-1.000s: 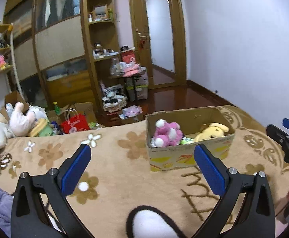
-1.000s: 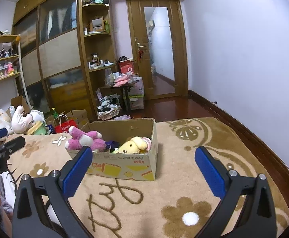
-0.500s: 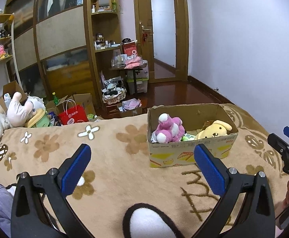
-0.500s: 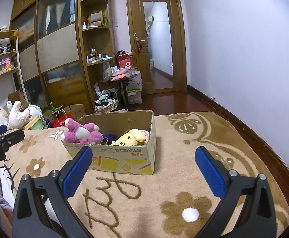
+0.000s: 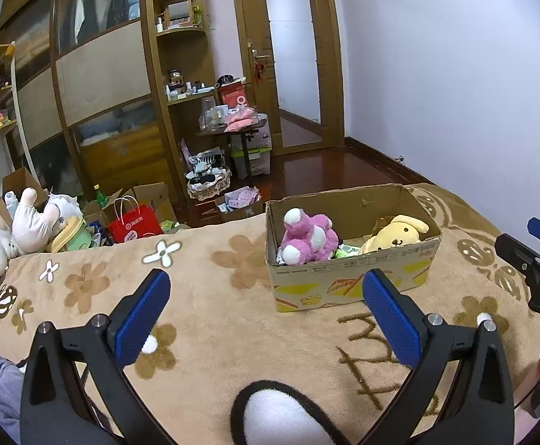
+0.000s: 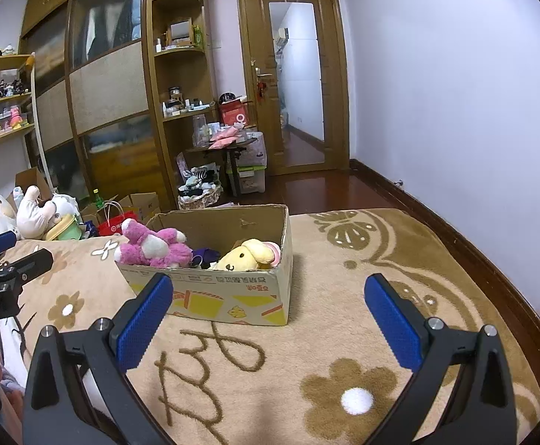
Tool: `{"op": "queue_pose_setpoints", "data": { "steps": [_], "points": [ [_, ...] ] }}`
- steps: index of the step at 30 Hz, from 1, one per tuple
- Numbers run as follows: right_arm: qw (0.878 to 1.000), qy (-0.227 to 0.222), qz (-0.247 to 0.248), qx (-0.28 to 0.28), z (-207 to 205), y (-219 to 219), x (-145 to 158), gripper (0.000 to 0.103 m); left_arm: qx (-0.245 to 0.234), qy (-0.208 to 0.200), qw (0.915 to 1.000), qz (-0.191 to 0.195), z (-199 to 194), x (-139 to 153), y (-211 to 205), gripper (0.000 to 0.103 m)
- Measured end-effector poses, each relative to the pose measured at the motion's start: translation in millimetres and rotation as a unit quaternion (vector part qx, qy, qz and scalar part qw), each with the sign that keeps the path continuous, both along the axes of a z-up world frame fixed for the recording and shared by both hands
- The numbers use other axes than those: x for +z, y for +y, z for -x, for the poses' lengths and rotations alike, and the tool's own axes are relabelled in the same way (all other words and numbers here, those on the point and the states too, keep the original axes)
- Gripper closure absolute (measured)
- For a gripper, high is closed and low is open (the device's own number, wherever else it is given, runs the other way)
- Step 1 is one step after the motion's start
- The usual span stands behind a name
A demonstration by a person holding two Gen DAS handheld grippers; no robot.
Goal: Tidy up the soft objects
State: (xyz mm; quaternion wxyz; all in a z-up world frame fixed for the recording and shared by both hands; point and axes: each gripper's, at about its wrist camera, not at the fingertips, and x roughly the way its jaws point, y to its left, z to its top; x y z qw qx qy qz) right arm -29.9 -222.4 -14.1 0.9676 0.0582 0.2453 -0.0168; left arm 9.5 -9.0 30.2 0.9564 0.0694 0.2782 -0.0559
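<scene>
Plush toys: pink plush (image 5: 308, 235) and yellow dog plush (image 5: 394, 235) sit inside cardboard box (image 5: 347, 291) on the flower blanket (image 5: 214, 296). Left tool (image 5: 266, 317) and right tool (image 6: 268, 319) both spread, empty. Black-white plush (image 5: 281, 419) lies under left tool: drop straight, pinch mid-body.

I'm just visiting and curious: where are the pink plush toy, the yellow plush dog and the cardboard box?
pink plush toy (image 5: 308, 237), left wrist view, on its body.
yellow plush dog (image 6: 242, 257), right wrist view, on its face.
cardboard box (image 6: 232, 298), right wrist view, on its printed front wall.
</scene>
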Motion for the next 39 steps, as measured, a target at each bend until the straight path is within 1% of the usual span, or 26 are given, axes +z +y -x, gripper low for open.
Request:
{"op": "queue_pose_setpoints", "data": {
  "steps": [12,16,19,22,32,39],
  "points": [
    [1.000,-0.001,0.002,-0.001,-0.5,-1.0,0.4,0.000,-0.003,-0.005,1.0000,-0.002,2.4,0.1,-1.7,0.001],
    [1.000,-0.003,0.002,-0.004,-2.3,-5.5,-0.7,0.000,0.003,-0.013,0.9999,-0.008,3.3,1.2,-2.9,0.001],
    [1.000,-0.003,0.002,-0.006,-4.1,-8.7,-1.4,0.000,-0.002,-0.007,1.0000,-0.005,1.3,0.9,-3.2,0.001],
    [1.000,-0.002,0.002,-0.005,-4.4,-9.1,-1.5,0.000,0.002,-0.013,0.9998,-0.012,1.4,1.8,-3.7,0.001],
    [1.000,-0.002,0.004,-0.004,-3.7,-7.2,-1.1,0.000,0.008,-0.011,0.9999,0.000,0.2,2.7,-0.6,0.001],
    [1.000,0.001,0.006,-0.006,-5.7,-8.0,-3.4,0.000,0.009,-0.011,0.9999,0.000,-0.7,1.9,-0.8,0.001]
  ]
}}
